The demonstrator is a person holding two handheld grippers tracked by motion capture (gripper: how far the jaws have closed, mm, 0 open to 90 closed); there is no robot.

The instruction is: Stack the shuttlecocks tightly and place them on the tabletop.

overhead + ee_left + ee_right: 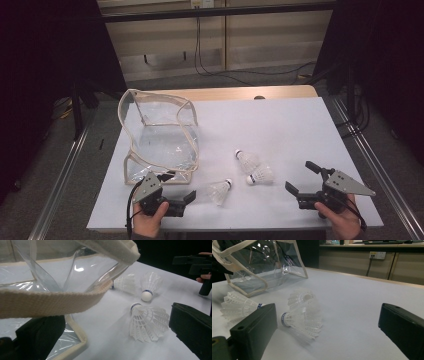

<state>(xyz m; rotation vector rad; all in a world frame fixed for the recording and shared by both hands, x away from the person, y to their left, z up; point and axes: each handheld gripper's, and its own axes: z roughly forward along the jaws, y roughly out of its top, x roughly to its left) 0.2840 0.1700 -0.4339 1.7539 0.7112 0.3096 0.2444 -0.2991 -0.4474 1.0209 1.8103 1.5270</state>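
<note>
A clear plastic bag point(160, 135) with beige trim stands open at the table's left. Three white shuttlecocks lie to its right: one near the front point(219, 191), two close together point(247, 161) point(260, 176). My left gripper point(179, 187) is open at the bag's front corner. In the left gripper view, the bag's beige rim point(50, 302) sags across above its left jaw, and the nearest shuttlecock point(148, 323) lies just inside the right jaw. My right gripper point(301, 178) is open, empty, to the right of the pair. A shuttlecock point(302, 320) lies ahead of its jaws.
A white sheet point(280, 125) covers the table, with bare room at the back and right. A wooden strip point(240, 93) shows along the far edge. Metal rails point(370, 160) run down both sides. Cables hang on the wall behind.
</note>
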